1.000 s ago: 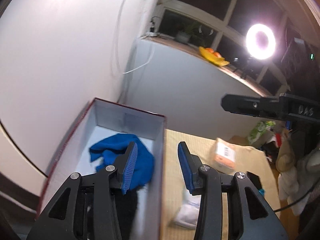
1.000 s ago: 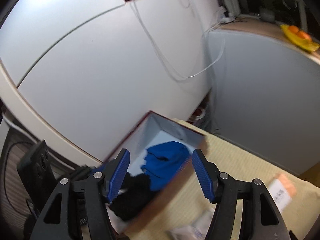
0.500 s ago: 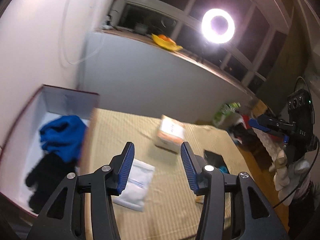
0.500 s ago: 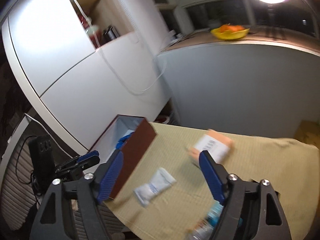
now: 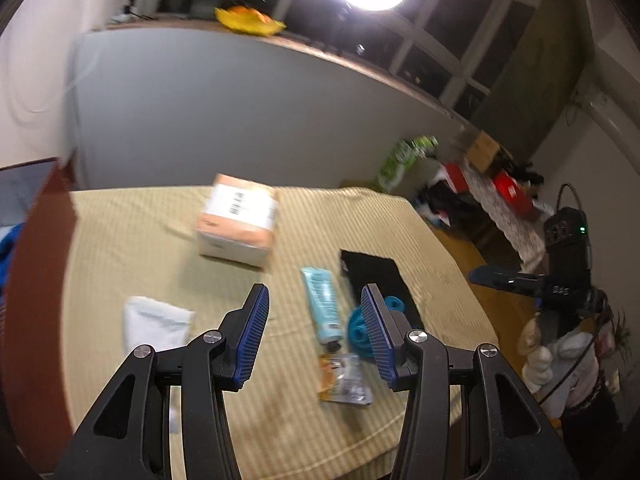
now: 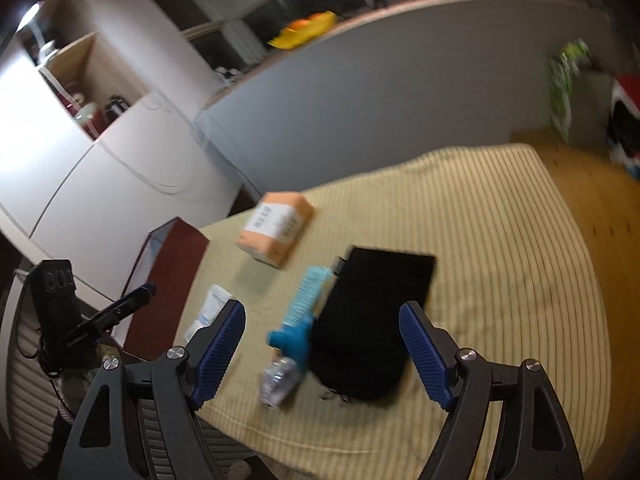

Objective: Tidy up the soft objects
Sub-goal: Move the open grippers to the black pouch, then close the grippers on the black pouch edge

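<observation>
My left gripper (image 5: 314,334) is open and empty above the striped yellow table (image 5: 140,248). My right gripper (image 6: 322,354) is open and empty above a black cloth (image 6: 372,320). A teal fabric bundle (image 5: 358,334) lies beside the black cloth (image 5: 376,280); it also shows in the right wrist view (image 6: 292,338). A light blue tube (image 5: 322,302) and a white cloth pack (image 5: 154,322) lie on the table. The dark red box (image 5: 36,280) stands at the left, a blue garment (image 5: 6,244) just showing inside.
An orange and white carton (image 5: 238,220) sits mid-table. A crinkled foil packet (image 5: 346,378) lies near the front edge. Clutter and a red box (image 5: 508,196) are on the floor to the right. The right gripper's body (image 5: 560,276) hangs at the far right.
Both grippers have swung right, away from the red box and over the middle of the table. The box has slid to the left edge of both views.
</observation>
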